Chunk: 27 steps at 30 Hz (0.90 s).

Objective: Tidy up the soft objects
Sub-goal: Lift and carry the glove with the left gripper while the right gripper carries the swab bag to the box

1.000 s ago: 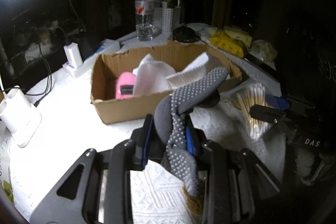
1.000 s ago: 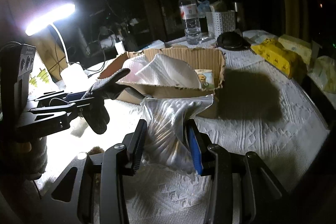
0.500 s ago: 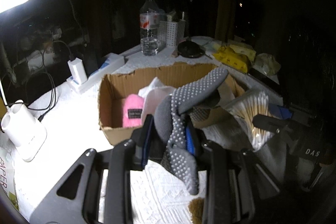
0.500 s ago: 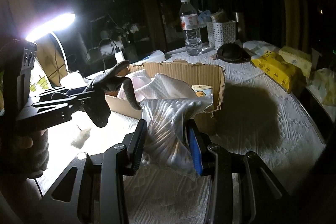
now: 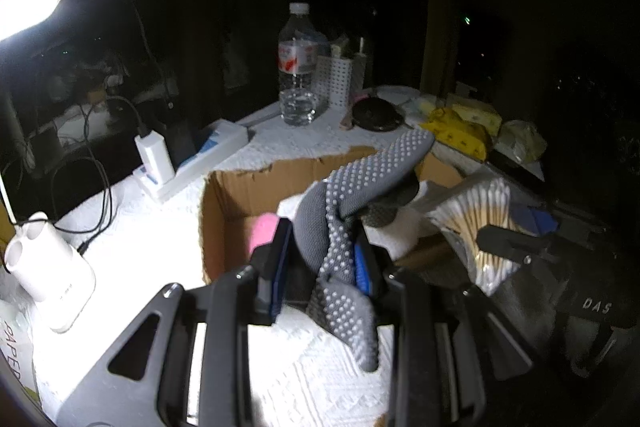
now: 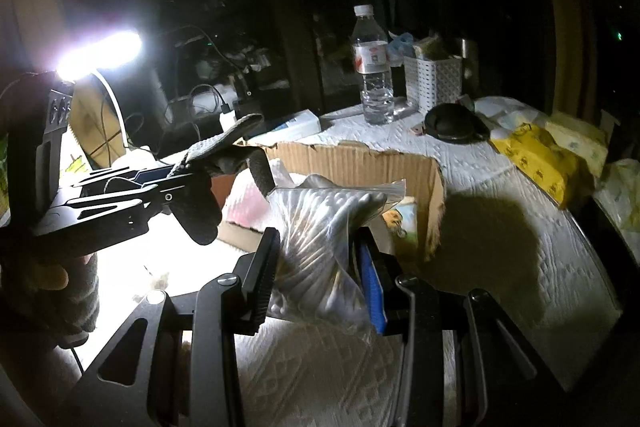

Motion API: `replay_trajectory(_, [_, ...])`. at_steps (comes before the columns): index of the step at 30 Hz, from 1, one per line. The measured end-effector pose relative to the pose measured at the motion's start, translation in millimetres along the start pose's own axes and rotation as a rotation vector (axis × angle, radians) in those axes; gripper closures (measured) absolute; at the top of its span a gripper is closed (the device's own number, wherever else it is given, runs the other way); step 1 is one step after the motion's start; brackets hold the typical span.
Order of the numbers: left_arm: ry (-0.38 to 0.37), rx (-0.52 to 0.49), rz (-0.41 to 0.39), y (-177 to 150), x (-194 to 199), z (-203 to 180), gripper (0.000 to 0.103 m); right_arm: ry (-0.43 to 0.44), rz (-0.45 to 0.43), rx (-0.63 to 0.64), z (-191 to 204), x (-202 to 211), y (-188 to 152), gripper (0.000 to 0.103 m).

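The left tool [image 5: 322,259] is clenched on a grey dotted glove [image 5: 352,203], whose fingers stick up over the near edge of the cardboard box [image 5: 240,191] and whose cuff hangs down toward the white table [image 5: 144,247]; the right tool [image 6: 318,271] is grasping a clear bag of cotton swabs [image 6: 324,227], held just in front of the same box; in the left view that bag sits right of the glove, partly blocking the box's right corner; inside the box lie a pink item [image 5: 264,223] and white folded cloth [image 6: 288,179], half hidden by the glove and the bag; behind the box stand a water bottle [image 5: 297,67], a white perforated basket [image 6: 434,79] and a dark round object [image 6: 452,121]; yellow packets [image 6: 536,155] lie along the table's right edge; to the left are a power strip [image 5: 204,159] with a white charger [image 5: 152,151], a white cylinder [image 5: 48,271] and a bright lamp [image 6: 100,53]; a hand [image 6: 52,275] grips the left tool's handle.
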<state>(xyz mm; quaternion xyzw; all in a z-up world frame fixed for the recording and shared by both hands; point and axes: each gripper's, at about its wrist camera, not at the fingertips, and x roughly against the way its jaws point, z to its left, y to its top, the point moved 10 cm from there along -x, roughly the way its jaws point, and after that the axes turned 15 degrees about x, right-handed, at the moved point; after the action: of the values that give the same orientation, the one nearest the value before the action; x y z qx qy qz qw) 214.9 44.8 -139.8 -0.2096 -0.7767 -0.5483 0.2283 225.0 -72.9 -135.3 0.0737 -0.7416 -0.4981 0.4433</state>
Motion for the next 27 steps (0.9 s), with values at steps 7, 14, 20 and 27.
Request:
replay_trajectory(7, [0.007, 0.027, -0.034, 17.8, -5.1, 8.1, 0.074, 0.000, 0.001, 0.002, -3.5, -15.6, 9.2, 0.062])
replay_trajectory(14, [0.029, 0.038, -0.037, 19.6, -21.3, 17.6, 0.074, -0.005, 0.007, 0.007, -6.7, -30.7, 15.5, 0.062])
replay_trajectory(20, [0.059, 0.054, -0.017, 16.7, -38.5, 31.9, 0.074, -0.012, 0.020, -0.006, -12.1, -47.5, 16.4, 0.062])
replay_trajectory(27, [0.091, 0.066, 0.022, 7.9, -57.6, 44.4, 0.073, -0.016, 0.016, -0.032, -20.3, -56.9, 16.1, 0.062])
